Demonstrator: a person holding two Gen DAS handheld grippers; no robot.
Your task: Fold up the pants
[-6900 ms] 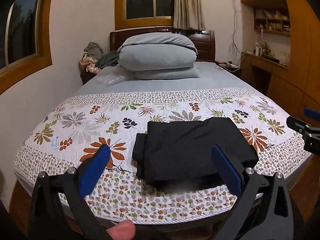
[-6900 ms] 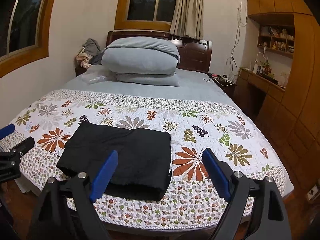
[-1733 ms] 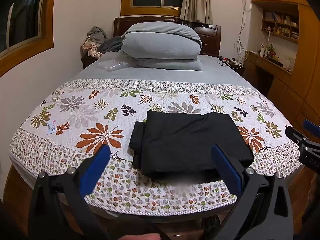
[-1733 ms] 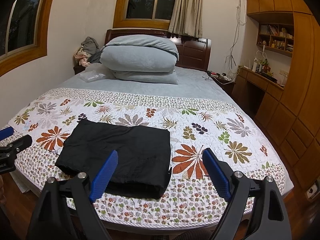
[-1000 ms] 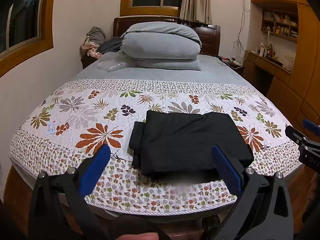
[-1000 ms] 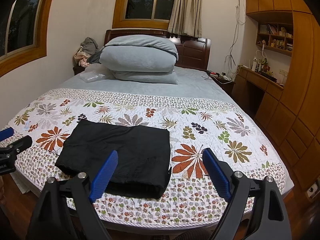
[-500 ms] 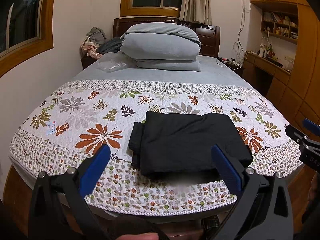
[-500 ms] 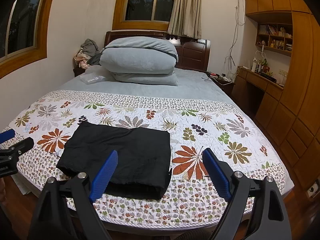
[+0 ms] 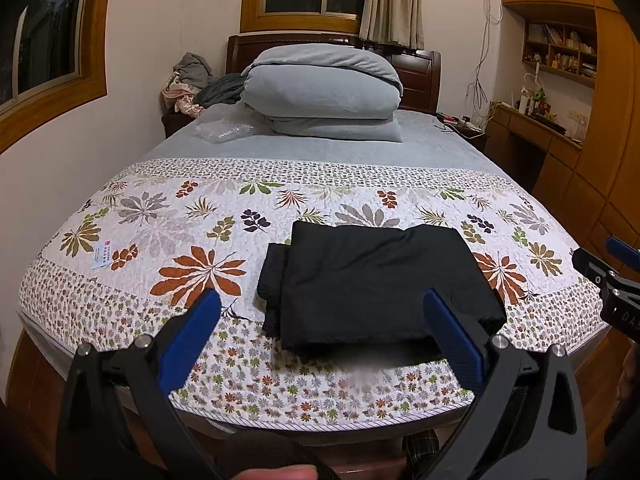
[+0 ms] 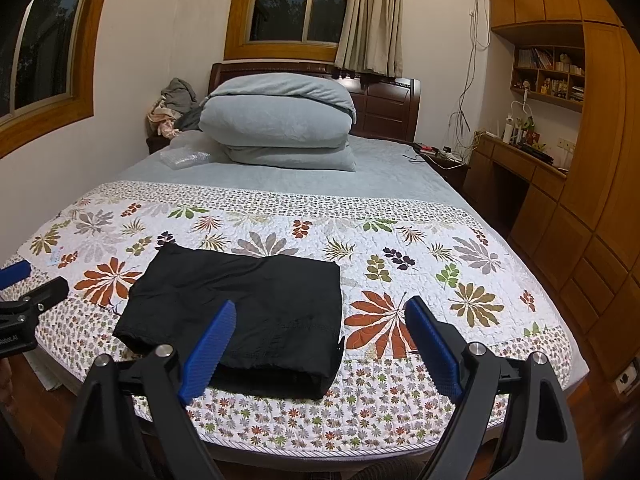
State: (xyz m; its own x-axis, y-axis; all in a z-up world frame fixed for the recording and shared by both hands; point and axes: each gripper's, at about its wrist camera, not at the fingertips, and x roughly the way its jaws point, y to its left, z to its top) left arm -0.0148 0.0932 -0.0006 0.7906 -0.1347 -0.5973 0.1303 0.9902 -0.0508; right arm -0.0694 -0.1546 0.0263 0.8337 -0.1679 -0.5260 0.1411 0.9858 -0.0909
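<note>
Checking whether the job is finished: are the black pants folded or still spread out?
Folded. The black pants lie as a compact, layered rectangle on the floral quilt, stacked edges visible at the near side; neither hand-held gripper touches them.

Both views sit slightly lower against the bed (image 9: 120,208) than seven seconds back.

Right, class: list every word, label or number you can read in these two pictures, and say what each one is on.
"DAS": on the body of the right gripper, cut off at the picture's edge.
Small label on the quilt: too small to read.
Print on the left gripper: blurred, unreadable.
Book spines on the shelf: too small to read.
</note>
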